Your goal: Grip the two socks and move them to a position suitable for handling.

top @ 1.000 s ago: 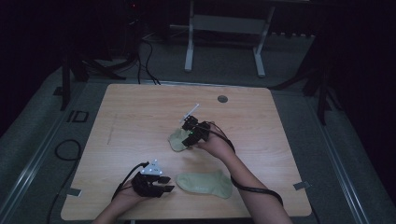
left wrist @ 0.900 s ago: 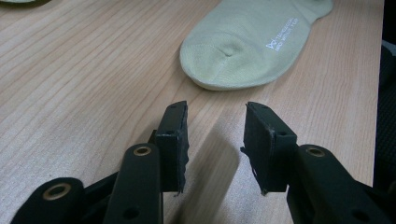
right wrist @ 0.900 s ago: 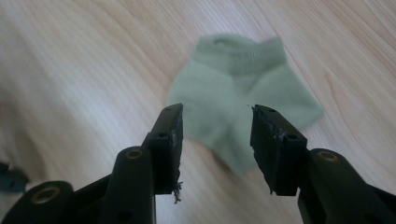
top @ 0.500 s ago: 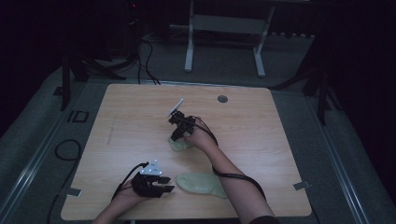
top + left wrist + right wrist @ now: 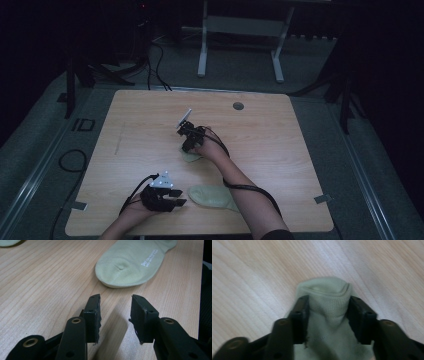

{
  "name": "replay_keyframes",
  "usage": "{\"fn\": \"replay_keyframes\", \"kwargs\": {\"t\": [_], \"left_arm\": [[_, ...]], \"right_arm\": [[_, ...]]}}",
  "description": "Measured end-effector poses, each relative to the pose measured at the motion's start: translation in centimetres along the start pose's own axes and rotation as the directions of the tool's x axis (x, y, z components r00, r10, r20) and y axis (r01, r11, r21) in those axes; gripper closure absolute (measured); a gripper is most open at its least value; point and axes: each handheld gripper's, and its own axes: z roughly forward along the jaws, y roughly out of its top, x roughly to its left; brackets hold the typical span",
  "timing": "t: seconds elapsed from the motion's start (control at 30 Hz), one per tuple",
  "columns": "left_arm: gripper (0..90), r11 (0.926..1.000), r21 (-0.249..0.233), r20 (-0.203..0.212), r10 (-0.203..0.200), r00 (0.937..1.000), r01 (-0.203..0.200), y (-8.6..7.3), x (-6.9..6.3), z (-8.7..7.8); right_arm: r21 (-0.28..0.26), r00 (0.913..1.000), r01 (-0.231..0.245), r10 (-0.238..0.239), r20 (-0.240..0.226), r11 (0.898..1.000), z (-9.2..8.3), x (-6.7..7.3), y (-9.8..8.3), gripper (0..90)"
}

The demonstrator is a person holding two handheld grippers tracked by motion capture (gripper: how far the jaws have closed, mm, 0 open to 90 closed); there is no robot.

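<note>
Two pale green socks lie on the wooden table (image 5: 280, 165). My right gripper (image 5: 188, 148) points down at the far sock (image 5: 191, 157) in the table's middle. Its jaws have just been closing, and that sock's ribbed cuff (image 5: 328, 297) now stands bunched between them with both pads pressed against it. My left gripper (image 5: 179, 199) rests near the front edge, open, with nothing between its fingers (image 5: 93, 312). The near sock (image 5: 212, 196) lies flat just right of it, its toe (image 5: 125, 267) a short way beyond the jaw tips. The far sock (image 5: 8, 242) also peeks in at the left gripper view's top left.
The right forearm (image 5: 250, 200) reaches over the near sock's right end. A round grommet (image 5: 238, 106) sits near the table's far edge. Cables (image 5: 155, 60) and a metal stand (image 5: 240, 30) lie on the dark floor beyond the table.
My right gripper moved left and down onto the far sock and closed on its cuff. The left gripper and the near sock have stayed put.
</note>
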Motion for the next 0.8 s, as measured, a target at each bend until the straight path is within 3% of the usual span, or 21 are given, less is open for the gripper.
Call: {"fn": "replay_keyframes", "kwargs": {"t": [0.1, 0.4, 0.8], "left_arm": [[59.6, 1.0, 0.004, 0.0, 0.001, 1.0, -0.001, 0.0, -0.1, 0.1], [59.6, 1.0, -0.003, 0.004, -0.001, 1.0, 0.001, 0.0, 0.0, 0.0], [59.6, 1.0, -0.004, -0.007, 0.006, 1.0, -0.006, 0.1, -0.2, -0.2]], "right_arm": [[0.003, 0.9996, 0.027, -0.027, -0.002, 1.0, 0.0, 0.4, 0.1, 73.2], [0.006, 0.9993, 0.038, -0.038, -0.004, 0.999, -0.6, 0.5, 0.2, 78.2], [-0.021, 0.9924, 0.122, -0.122, 0.014, 0.992, -5.6, 1.2, -1.0, 78.2]]}}
